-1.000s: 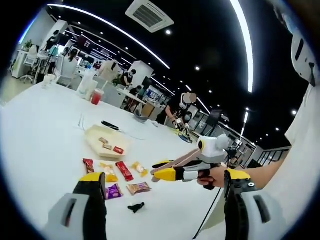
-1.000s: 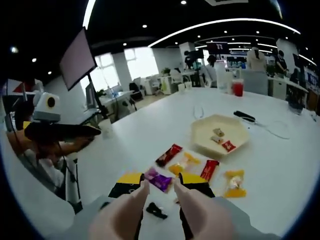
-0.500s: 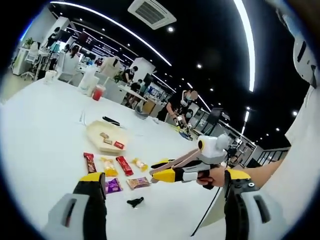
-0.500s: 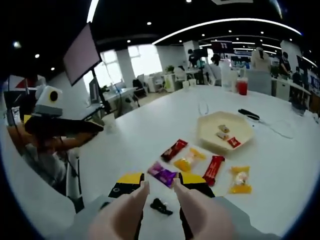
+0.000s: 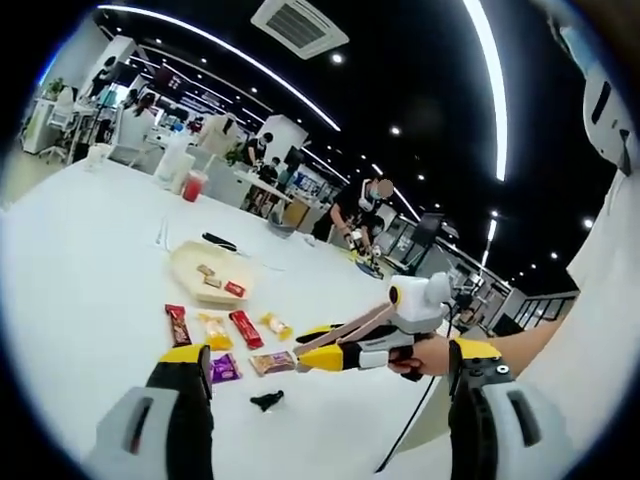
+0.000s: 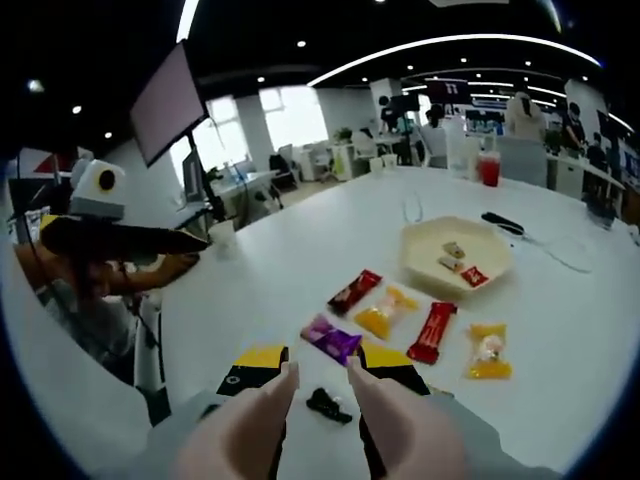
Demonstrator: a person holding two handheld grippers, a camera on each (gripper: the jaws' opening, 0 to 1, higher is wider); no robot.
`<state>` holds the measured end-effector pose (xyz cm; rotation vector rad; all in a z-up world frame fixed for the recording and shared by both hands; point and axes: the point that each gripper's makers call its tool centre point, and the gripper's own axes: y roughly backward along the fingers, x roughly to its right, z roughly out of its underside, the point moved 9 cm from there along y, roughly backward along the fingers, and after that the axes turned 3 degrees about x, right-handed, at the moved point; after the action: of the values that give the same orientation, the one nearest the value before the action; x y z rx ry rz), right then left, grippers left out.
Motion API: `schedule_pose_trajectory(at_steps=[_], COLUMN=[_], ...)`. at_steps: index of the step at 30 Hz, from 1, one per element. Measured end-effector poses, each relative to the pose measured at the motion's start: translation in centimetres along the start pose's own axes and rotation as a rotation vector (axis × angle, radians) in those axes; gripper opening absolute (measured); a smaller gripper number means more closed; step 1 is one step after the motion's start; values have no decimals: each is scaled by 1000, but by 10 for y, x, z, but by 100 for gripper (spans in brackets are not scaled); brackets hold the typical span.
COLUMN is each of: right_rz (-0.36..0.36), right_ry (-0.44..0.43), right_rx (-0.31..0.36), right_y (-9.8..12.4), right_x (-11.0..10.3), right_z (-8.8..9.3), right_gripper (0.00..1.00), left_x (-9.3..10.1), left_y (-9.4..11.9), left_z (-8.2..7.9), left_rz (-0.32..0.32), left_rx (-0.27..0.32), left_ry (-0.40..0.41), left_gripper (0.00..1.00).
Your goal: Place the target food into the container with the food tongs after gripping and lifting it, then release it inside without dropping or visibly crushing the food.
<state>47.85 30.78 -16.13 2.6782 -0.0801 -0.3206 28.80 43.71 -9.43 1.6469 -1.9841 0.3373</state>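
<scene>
In the left gripper view, the left gripper (image 5: 320, 415) hangs above a white table (image 5: 70, 260) with its jaws standing well apart and nothing between them. Far on the table sits a pale tray (image 5: 205, 272) that already holds a few small wrapped sweets. Nearer lie loose packets: a dark red bar (image 5: 178, 324), a yellow sweet (image 5: 214, 331), a red bar (image 5: 245, 328), another yellow sweet (image 5: 275, 326), a purple packet (image 5: 224, 368) and a brown packet (image 5: 272, 362). From the right comes the right gripper (image 5: 312, 345), carrying the tongs, whose tips hover just beside the brown packet. In the right gripper view, the tongs (image 6: 320, 385) stand narrowly open, holding nothing, above the purple packet (image 6: 333, 340) and a small black clip (image 6: 328, 405). No packet is gripped yet, so gripping, lifting and placing all remain.
</scene>
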Motion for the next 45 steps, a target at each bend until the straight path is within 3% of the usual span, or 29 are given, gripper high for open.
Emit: schedule_pose_trajectory(at_steps=[9,18,25,28,30,45], right_rz=[-7,-28,-39,-56,-71,-117], right_ry=[14,57,57,86,151,208], right_rx=[-23,-44,-37,-44,-48,-97], right_y=[-2,-5,-7,-10,-13,-30], right_x=[-3,-8,-13,-16,-18,-16], right_z=[11,20,26,27,28,40], right_gripper=[26,27,27,27,27,26], left_x=[-2,-5,-5,-6,-8,-12], left_y=[1,1,4,6,8,14], left_z=[10,20,25,25,23,22], left_rz=[-17,-29,-42,-52,-58,-63], left_rx=[-8,-73,-66,-70,-57,-47], left_ry=[-24,-36,-14,-21,-11,-1], left_gripper=[99,99,99,99,99,99])
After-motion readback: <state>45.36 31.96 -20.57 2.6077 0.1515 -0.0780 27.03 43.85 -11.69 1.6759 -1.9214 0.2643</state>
